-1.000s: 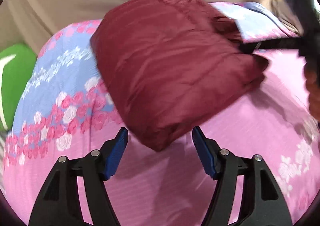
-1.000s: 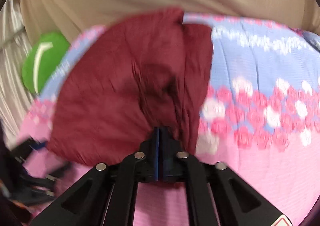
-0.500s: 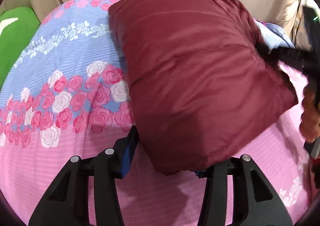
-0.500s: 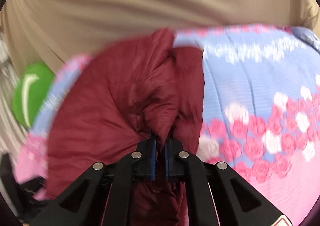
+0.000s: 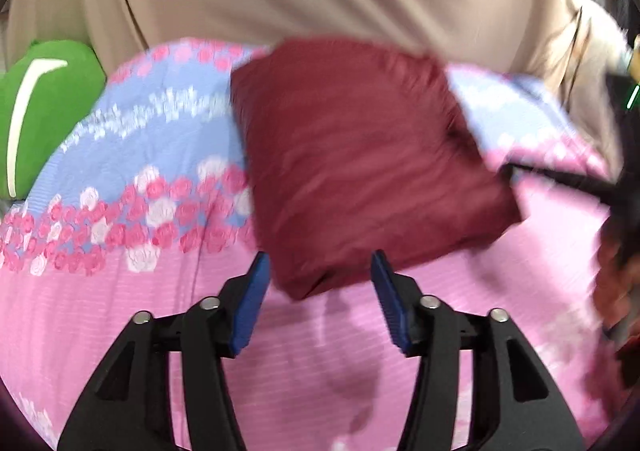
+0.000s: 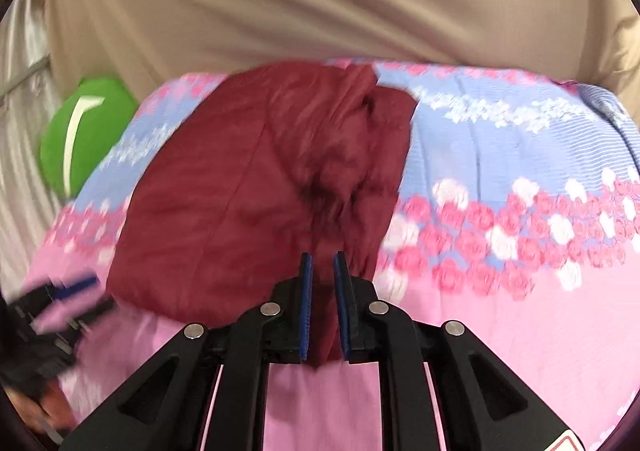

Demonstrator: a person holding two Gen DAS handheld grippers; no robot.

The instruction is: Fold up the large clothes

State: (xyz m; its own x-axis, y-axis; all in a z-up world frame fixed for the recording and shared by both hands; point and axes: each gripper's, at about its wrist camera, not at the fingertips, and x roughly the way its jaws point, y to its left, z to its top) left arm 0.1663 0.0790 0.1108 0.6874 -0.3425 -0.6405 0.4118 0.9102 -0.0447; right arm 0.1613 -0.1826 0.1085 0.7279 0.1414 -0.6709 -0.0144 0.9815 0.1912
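While the maroon garment is lying folded into a thick bundle on the pink-and-blue floral bedspread, both grippers are working at its near edge. L gripper is standing w/ jaws apart, having just been opening; the bundle's near corner is poking in between the blue pads but they aren't pressing on it. Rest of the bundle is spreading ahead of it & to its right.

R gripper is showing a narrow gap, jaws having just been opening a little; a fold of the garment is sitting between its pads. Can't tell if they're still pinching it. Most of the cloth is lying ahead & left of this gripper; flowered part of the bedspread is stretching to its right.

Green cushion is sitting far left, past the bedspread's edge. Beige fabric is filling the background. Both views are blurring w/ motion. L gripper is showing as a blur at lower left of the right wrist view.
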